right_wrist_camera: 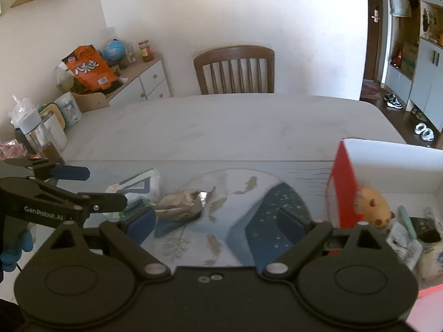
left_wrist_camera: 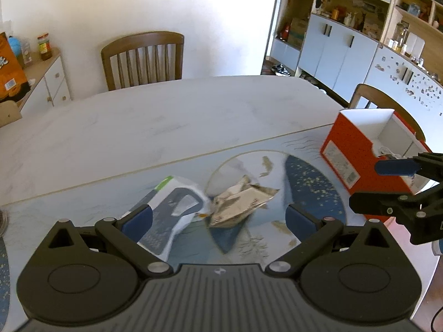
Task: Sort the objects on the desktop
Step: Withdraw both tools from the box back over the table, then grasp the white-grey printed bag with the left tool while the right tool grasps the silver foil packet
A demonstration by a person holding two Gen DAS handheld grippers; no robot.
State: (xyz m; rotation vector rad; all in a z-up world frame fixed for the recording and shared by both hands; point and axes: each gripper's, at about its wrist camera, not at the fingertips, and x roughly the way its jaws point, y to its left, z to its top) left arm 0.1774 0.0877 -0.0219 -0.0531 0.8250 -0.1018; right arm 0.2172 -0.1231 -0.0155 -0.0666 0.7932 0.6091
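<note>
A crumpled, silvery-brown wrapper (left_wrist_camera: pixel 240 202) lay on the patterned mat (left_wrist_camera: pixel 310 185). My left gripper (left_wrist_camera: pixel 218 218) and right gripper (right_wrist_camera: pixel 217 221) both hung wide apart, empty.

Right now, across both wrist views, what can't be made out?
- Red box contents: in the left wrist view its wall hides nearly all; in the right wrist view the plush toy shows, but items behind it are blurred and cut off by the edge.
- Crumpled wrapper: print blurred in both views.
- White package: partly hidden by the left gripper finger.
</note>
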